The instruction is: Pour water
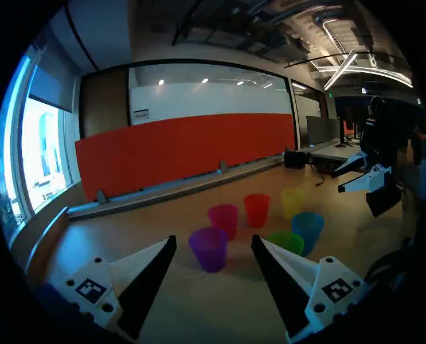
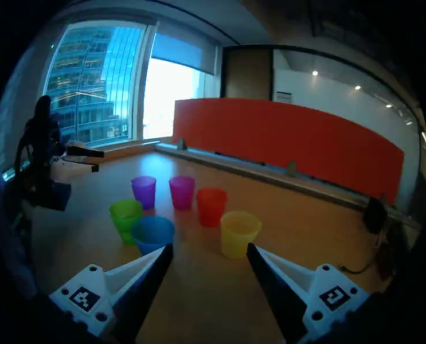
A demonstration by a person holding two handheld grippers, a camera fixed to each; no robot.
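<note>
Several plastic cups stand grouped on a wooden table (image 1: 224, 298): purple (image 1: 209, 248), magenta (image 1: 223, 219), red (image 1: 256, 208), yellow (image 1: 292, 202), blue (image 1: 307, 228) and green (image 1: 285, 242). My left gripper (image 1: 213, 243) is open, its fingers either side of the purple cup, short of it. In the right gripper view the same cups appear: purple (image 2: 143, 191), magenta (image 2: 182, 191), red (image 2: 211, 206), yellow (image 2: 238, 233), blue (image 2: 152, 233), green (image 2: 125, 219). My right gripper (image 2: 209, 250) is open, empty, just short of the blue and yellow cups. The right gripper (image 1: 362, 173) hangs beyond the cups in the left gripper view; the left gripper (image 2: 78, 157) shows at left.
A long orange partition (image 1: 184, 149) runs along the table's far edge. Windows (image 2: 98, 86) stand to one side. A black box (image 1: 294, 159) and a cable (image 2: 356, 266) lie near the table's far end. Bare wood lies between each gripper and the cups.
</note>
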